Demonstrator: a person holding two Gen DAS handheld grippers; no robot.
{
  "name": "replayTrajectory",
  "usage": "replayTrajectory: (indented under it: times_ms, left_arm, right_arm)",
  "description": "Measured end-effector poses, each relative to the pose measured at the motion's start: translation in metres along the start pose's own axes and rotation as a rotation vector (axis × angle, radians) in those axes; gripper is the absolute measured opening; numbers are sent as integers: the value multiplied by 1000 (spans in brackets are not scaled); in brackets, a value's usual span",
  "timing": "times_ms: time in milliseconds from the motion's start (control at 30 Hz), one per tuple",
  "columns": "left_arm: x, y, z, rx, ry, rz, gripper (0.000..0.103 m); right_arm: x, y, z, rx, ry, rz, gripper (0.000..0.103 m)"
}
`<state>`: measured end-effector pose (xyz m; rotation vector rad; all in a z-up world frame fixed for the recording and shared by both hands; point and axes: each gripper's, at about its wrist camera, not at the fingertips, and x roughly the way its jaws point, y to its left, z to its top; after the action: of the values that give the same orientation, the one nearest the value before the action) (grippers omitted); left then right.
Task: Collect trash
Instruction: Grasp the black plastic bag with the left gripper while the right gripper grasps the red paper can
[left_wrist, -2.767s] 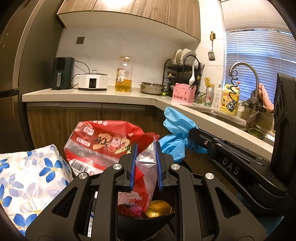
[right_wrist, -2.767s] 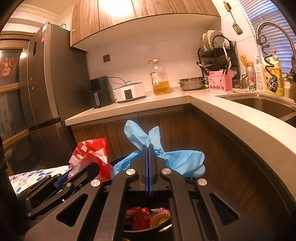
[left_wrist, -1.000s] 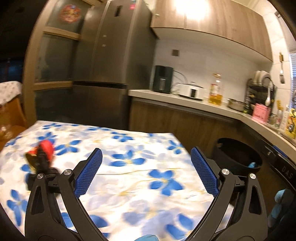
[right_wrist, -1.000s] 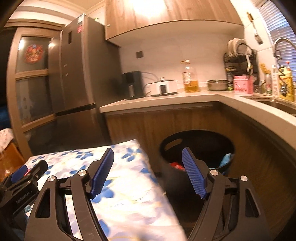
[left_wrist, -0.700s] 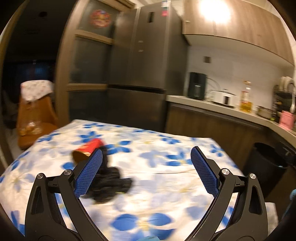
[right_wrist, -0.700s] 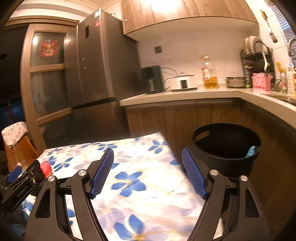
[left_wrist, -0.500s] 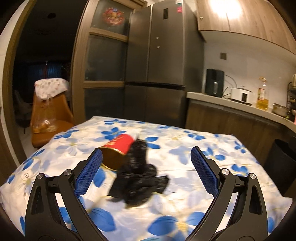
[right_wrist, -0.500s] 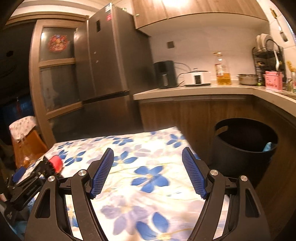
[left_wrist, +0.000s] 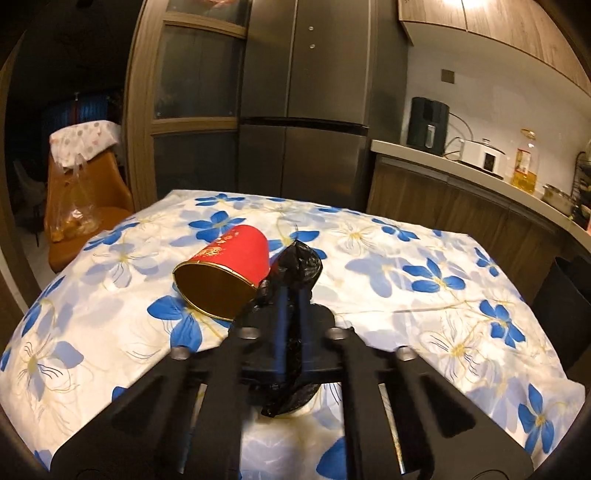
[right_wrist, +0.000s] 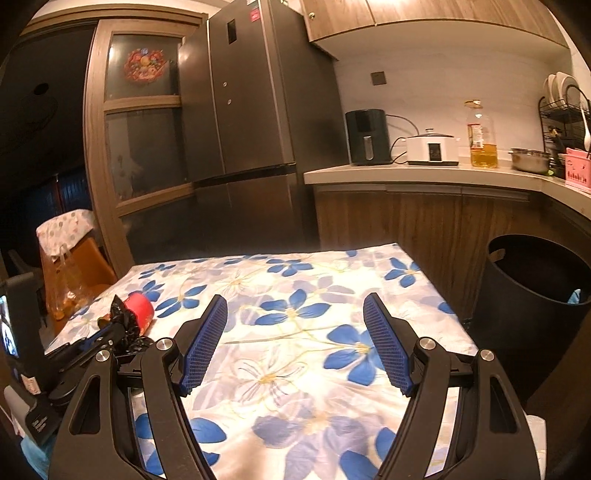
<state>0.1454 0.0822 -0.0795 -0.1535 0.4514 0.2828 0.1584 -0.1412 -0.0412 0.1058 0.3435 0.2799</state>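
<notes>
Two pieces of trash lie on the flowered table (left_wrist: 424, 325), and I go at them from the left. Furthest left is the red cup (left_wrist: 225, 273), tipped on its side with its gold mouth toward me, its wall touching the black bag (left_wrist: 299, 266) just to its right. That bag is a crumpled, glossy wad of thin plastic, soft enough to fold wherever it is squeezed. My left claw (left_wrist: 290, 314) has just been closing and now stands nearly shut, its blue pads pinching the wad, which bulges out above and below them. So I judge the step in hand to be the pickup of the bag, with the grip made but the bag not yet lifted off the cloth. Next I would raise it straight up, clear of the cup so the cup does not roll, then carry it across to the right, where the black bin (right_wrist: 535, 291) stands on the floor beside the table's far corner. My right claw (right_wrist: 295, 339) hangs wide over the middle of the table with nothing between its pads, free to take the cup.
</notes>
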Motion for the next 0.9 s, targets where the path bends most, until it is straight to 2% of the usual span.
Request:
replayTrajectory:
  times_ms: [233, 367, 567, 900]
  left_arm:
    - [-36, 13, 0, -11, -51, -49, 0]
    - [-52, 31, 3, -27, -58, -46, 0]
    - [-72, 65, 6, -58, -91, 25, 0]
    - [-84, 118, 12, -148, -118, 116, 0]
  right_arm:
    - [12, 31, -7, -37, 27, 55, 74]
    - [20, 51, -12, -56, 47, 99, 74]
    - [37, 92, -25, -98, 89, 186, 74]
    - [80, 166, -36, -229, 171, 275, 62]
